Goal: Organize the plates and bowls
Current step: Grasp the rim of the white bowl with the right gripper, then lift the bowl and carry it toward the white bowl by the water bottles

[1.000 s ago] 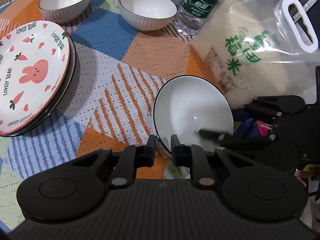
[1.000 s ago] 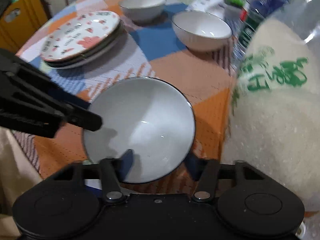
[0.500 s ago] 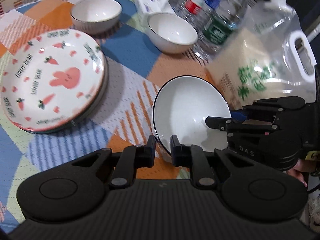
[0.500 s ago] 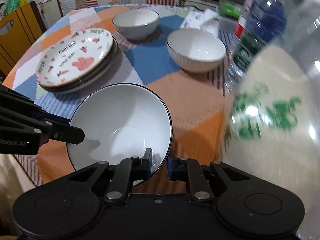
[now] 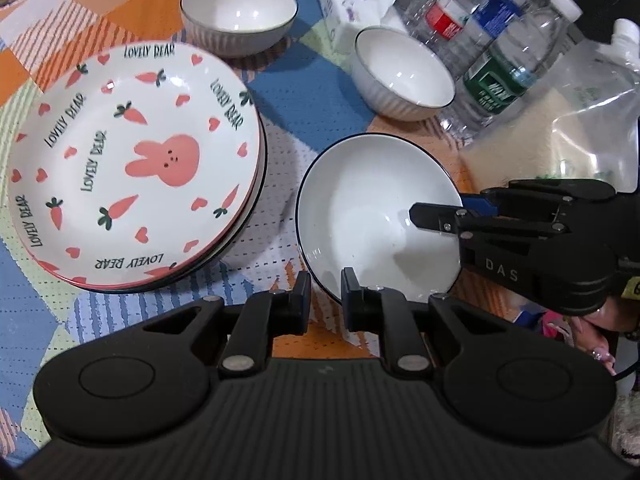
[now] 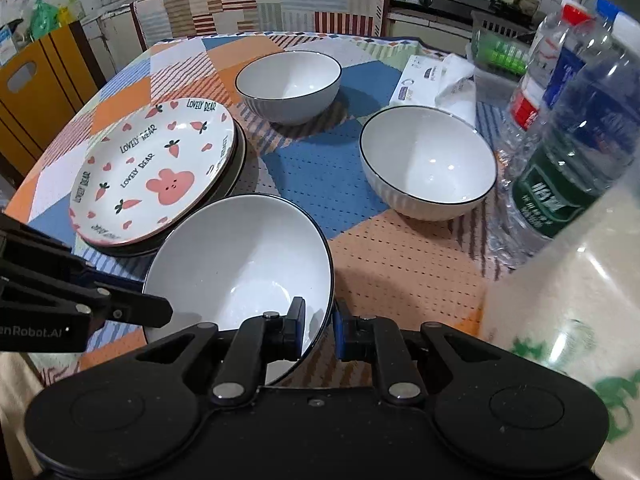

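Observation:
A white bowl with a dark rim (image 5: 360, 208) (image 6: 240, 256) is held tilted above the patchwork tablecloth. My left gripper (image 5: 325, 300) is shut on its near rim. My right gripper (image 6: 318, 326) is shut on the opposite rim; it shows in the left wrist view (image 5: 440, 216) too. A stack of plates topped by a pink rabbit plate (image 5: 132, 176) (image 6: 154, 170) lies to the left. Two more white bowls stand farther back, one at the far middle (image 5: 239, 14) (image 6: 288, 84) and one at the right (image 5: 404, 74) (image 6: 428, 162).
Several plastic water bottles (image 5: 504, 64) (image 6: 568, 148) and a clear bag of rice (image 5: 568, 120) (image 6: 560, 320) stand close on the right. A tissue pack (image 5: 352, 4) (image 6: 432, 80) lies behind the bowls. A yellow chair (image 6: 36, 96) stands left of the table.
The right gripper closed on the bowl's rim. Both grippers lifted the bowl and carried it forward over the table, toward the plate stack and the other bowls.

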`<state>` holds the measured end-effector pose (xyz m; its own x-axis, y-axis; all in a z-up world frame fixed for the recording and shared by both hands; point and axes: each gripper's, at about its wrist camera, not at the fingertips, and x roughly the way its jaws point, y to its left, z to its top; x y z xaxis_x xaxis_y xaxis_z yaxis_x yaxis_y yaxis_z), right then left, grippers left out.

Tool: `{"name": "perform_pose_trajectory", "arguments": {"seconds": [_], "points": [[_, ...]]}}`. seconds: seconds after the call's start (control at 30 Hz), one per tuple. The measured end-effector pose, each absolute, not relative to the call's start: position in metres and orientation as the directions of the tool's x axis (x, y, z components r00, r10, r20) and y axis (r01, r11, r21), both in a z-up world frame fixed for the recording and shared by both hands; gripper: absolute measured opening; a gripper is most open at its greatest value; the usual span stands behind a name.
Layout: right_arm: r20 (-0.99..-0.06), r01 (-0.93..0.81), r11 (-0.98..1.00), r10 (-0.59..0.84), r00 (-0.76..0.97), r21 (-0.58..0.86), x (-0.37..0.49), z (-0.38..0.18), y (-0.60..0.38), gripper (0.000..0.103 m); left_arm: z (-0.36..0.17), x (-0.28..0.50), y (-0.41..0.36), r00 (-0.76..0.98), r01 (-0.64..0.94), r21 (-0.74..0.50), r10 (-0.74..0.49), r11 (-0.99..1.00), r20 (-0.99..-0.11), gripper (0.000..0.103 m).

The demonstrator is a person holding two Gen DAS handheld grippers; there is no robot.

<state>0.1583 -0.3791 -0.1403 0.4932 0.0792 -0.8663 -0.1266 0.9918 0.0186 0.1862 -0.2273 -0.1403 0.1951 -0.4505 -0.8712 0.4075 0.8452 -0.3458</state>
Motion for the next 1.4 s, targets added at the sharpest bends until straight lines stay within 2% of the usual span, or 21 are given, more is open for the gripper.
{"name": "perform_pose_trajectory", "arguments": {"seconds": [0.27, 0.57, 0.77, 0.87, 1.0, 1.2, 1.27, 1.33, 1.4], "points": [[-0.876, -0.077, 0.995, 0.091, 0.474, 0.062, 0.172, -0.162, -0.390, 0.019, -0.139, 0.194, -0.233, 0.202, 0.386, -0.351, -0.449, 0.853, -0.870, 0.014], [-0.826, -0.081, 0.995, 0.096, 0.556, 0.062, 0.158, -0.153, -0.390, 0.022, -0.129, 0.183, -0.238, 0.266, 0.442, -0.252, -0.394, 0.861, -0.880, 0.018], [-0.782, -0.105, 0.994, 0.077, 0.619, 0.014, 0.146, -0.127, -0.383, 0.033, -0.112, 0.174, -0.241, 0.323, 0.461, -0.191, -0.364, 0.867, -0.874, 0.023], [-0.755, -0.122, 0.992, 0.072, 0.652, -0.011, 0.138, -0.110, -0.378, 0.042, -0.101, 0.170, -0.241, 0.338, 0.479, -0.174, -0.363, 0.861, -0.868, 0.025], [-0.706, -0.147, 0.985, 0.040, 0.707, -0.092, 0.123, -0.090, -0.371, 0.050, -0.089, 0.165, -0.241, 0.369, 0.494, -0.140, -0.352, 0.858, -0.860, 0.035], [-0.654, -0.167, 0.973, 0.022, 0.756, -0.159, 0.119, -0.075, -0.368, 0.065, -0.071, 0.170, -0.244, 0.409, 0.536, -0.073, -0.334, 0.841, -0.849, 0.041], [-0.638, -0.171, 0.970, 0.023, 0.770, -0.171, 0.119, -0.073, -0.369, 0.066, -0.066, 0.175, -0.244, 0.425, 0.537, -0.066, -0.337, 0.841, -0.840, 0.042], [-0.616, -0.162, 0.971, 0.019, 0.787, -0.177, 0.121, -0.073, -0.372, 0.074, -0.062, 0.184, -0.244, 0.435, 0.533, -0.073, -0.347, 0.843, -0.831, 0.046], [-0.600, -0.132, 0.977, 0.004, 0.800, -0.170, 0.124, -0.076, -0.376, 0.076, -0.058, 0.194, -0.246, 0.444, 0.529, -0.093, -0.368, 0.844, -0.817, 0.049]]}}
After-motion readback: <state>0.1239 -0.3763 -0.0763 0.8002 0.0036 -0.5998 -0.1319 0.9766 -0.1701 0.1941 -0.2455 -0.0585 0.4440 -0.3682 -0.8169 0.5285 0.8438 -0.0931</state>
